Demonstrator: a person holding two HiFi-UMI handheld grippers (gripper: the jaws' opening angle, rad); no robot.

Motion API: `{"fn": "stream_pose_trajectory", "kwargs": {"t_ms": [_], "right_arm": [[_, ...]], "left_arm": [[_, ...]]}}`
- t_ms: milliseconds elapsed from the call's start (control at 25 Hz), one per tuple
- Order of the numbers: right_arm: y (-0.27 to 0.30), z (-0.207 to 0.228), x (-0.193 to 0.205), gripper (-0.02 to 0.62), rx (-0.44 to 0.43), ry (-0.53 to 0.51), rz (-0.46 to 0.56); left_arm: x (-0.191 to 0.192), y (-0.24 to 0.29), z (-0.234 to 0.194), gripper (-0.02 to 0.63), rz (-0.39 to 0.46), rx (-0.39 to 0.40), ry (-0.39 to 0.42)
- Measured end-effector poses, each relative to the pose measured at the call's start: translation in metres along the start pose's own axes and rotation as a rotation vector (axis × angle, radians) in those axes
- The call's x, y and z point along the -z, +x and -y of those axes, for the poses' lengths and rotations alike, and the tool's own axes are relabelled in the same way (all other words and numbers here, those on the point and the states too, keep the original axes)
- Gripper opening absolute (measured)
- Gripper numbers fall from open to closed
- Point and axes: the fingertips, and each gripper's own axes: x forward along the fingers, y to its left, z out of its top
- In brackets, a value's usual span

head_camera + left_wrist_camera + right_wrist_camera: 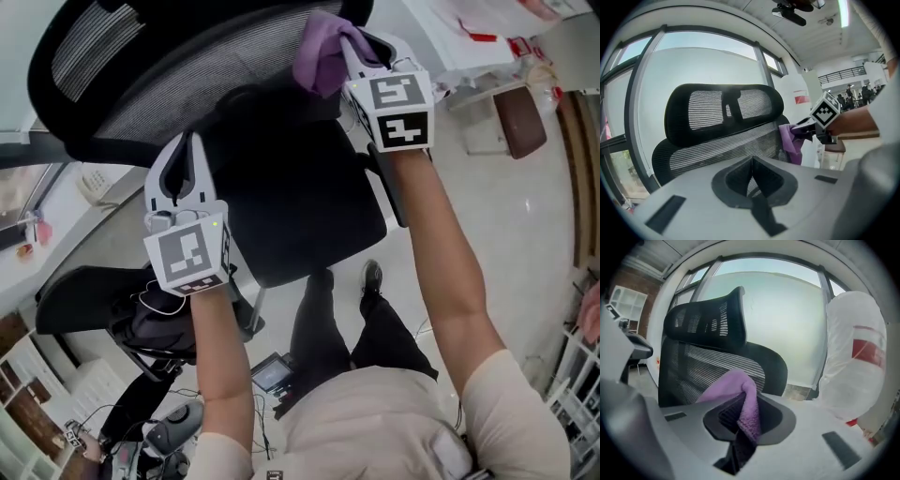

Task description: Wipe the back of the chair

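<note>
A pale, glossy floor (pixel 506 234) is spreading beneath the scene in the head view, shot steeply from above. A black mesh chair (pixel 281 197) is filling the middle, its backrest (pixel 187 89) arching across the top and its seat lying below. The right gripper (pixel 352 42) is reaching to the backrest's right-hand end, clenching a purple cloth (pixel 319 56) there. The left gripper (pixel 187 141) is hovering over the seat's left side, jaws pressed together on nothing. A second dark chair (pixel 89 291) is standing at lower left, and a brown stool (pixel 520 122) is sitting at upper right, well apart.

In the left gripper view, a wide window (pixel 708 58) is glowing behind the chair. The headrest (pixel 724 110) is rising above the ribbed backrest, and the cloth is hanging against the backrest's right edge.

In the right gripper view, the chair is showing side-on against the same bright glass. The cloth is bunching up between the closed jaws, partly covering the mesh. A white wrapped bundle (pixel 855 357) with a red band is standing at right.
</note>
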Motion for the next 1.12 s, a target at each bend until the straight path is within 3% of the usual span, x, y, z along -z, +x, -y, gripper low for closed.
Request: {"fn": "stream_pose_trajectory", "kwargs": {"t_ms": [120, 280, 440, 640, 720, 920, 1120], "right_arm": [[0.005, -0.016, -0.004, 0.044, -0.022, -0.009, -0.006], [0.017, -0.079, -0.023, 0.044, -0.12, -0.032, 0.007], [0.031, -0.184, -0.052, 0.043, -0.277, -0.095, 0.048], [0.037, -0.34, -0.09, 0.043, -0.548, -0.17, 0.113], [0.036, -0.381, -0.097, 0.043, -0.601, -0.183, 0.124], [0.038, -0.404, -0.101, 0.043, -0.594, -0.185, 0.132], [0.037, -0.375, -0.094, 0.043, -0.539, -0.185, 0.141]], "left_arm": [[0.003, -0.007, -0.011, 0.009, 0.001, -0.022, -0.01], [0.015, -0.026, -0.042, 0.009, -0.005, -0.074, -0.035], [0.034, -0.053, -0.086, 0.009, -0.018, -0.148, -0.066], [0.062, -0.096, -0.14, 0.009, -0.049, -0.254, -0.099], [0.073, -0.111, -0.157, 0.009, -0.058, -0.283, -0.111], [0.091, -0.128, -0.177, 0.009, -0.058, -0.3, -0.128], [0.085, -0.107, -0.161, 0.009, -0.043, -0.255, -0.12]]}}
